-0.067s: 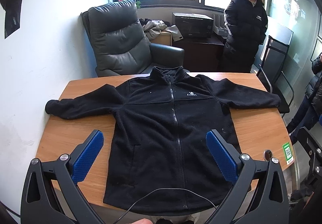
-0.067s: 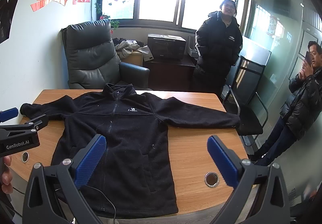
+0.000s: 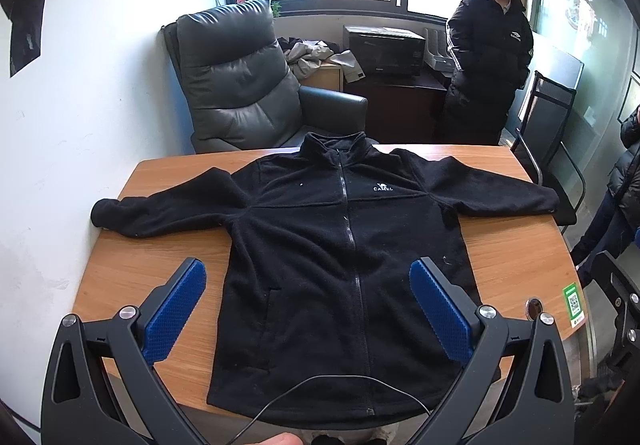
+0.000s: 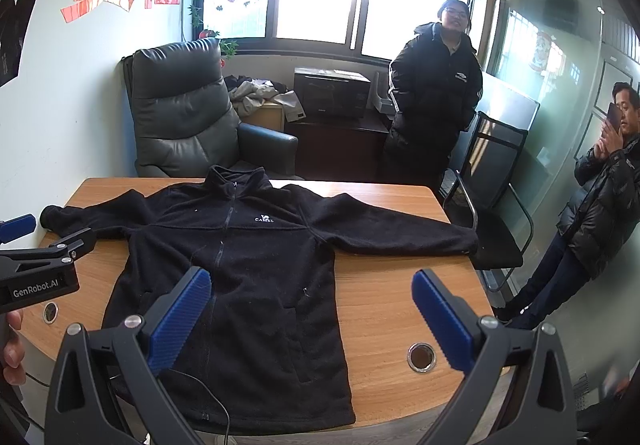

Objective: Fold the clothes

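Observation:
A black zip-up fleece jacket [image 3: 340, 265] lies flat and face up on a wooden table [image 3: 516, 257], both sleeves spread out sideways, collar at the far side. It also shows in the right wrist view [image 4: 256, 273]. My left gripper [image 3: 308, 305] is open and empty, held above the jacket's lower half near the hem. My right gripper [image 4: 312, 313] is open and empty, above the jacket's right hem and the bare table beside it. The left gripper's body [image 4: 36, 269] shows at the left edge of the right wrist view.
A grey leather armchair [image 3: 236, 85] stands behind the table. A person in a black coat [image 3: 488, 61] stands at the back right, next to a black mesh chair [image 4: 492, 181]. Another person [image 4: 600, 197] sits at the right. A cable grommet [image 4: 421, 357] and a green sticker [image 3: 574, 303] mark the table's right side.

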Demonstrator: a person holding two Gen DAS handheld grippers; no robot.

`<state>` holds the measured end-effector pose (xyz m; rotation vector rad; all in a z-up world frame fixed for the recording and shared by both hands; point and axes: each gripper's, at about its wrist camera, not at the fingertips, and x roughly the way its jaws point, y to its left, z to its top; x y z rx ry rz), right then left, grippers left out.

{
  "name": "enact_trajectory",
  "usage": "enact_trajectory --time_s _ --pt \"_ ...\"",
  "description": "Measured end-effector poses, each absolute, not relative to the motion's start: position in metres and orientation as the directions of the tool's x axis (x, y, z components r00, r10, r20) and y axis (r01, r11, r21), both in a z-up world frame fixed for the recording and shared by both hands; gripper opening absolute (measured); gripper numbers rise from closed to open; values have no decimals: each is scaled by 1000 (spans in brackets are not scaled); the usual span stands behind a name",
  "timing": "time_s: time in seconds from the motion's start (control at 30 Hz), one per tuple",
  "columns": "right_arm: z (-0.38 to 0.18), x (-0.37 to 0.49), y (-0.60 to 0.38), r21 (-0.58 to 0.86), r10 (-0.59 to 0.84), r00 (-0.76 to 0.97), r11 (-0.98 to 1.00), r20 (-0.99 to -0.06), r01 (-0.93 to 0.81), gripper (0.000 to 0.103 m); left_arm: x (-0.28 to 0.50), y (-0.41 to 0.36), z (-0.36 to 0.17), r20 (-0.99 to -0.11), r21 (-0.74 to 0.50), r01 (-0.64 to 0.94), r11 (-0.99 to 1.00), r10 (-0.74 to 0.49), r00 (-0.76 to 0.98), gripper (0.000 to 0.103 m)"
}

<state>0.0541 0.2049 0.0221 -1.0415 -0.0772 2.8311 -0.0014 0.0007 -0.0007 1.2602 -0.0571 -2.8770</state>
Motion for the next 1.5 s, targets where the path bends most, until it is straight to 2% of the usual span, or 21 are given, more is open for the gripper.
enact_trajectory --time_s 0.13,0.47,1.1,1.33,1.5 --pt "24 53 203 -95 136 -754 -991 -643 -98 103 -9 -11 -7 -743 -3 -16 -1000 13 -669 103" --pt "15 36 210 -100 162 -729 -987 -665 -129 103 -19 9 -14 -755 58 -38 -998 -19 -655 103" --pt "-2 11 283 15 -6 -717 -1000 -697 -7 103 -11 73 -7 -738 170 137 -976 -218 -638 103" --pt "-9 2 311 58 -32 -714 -998 -700 -12 103 -19 91 -12 -739 170 148 -974 -225 -635 103" --pt "-17 -11 319 92 -55 -692 -996 -719 -17 103 -38 95 -24 -758 149 98 -984 -177 -627 103"
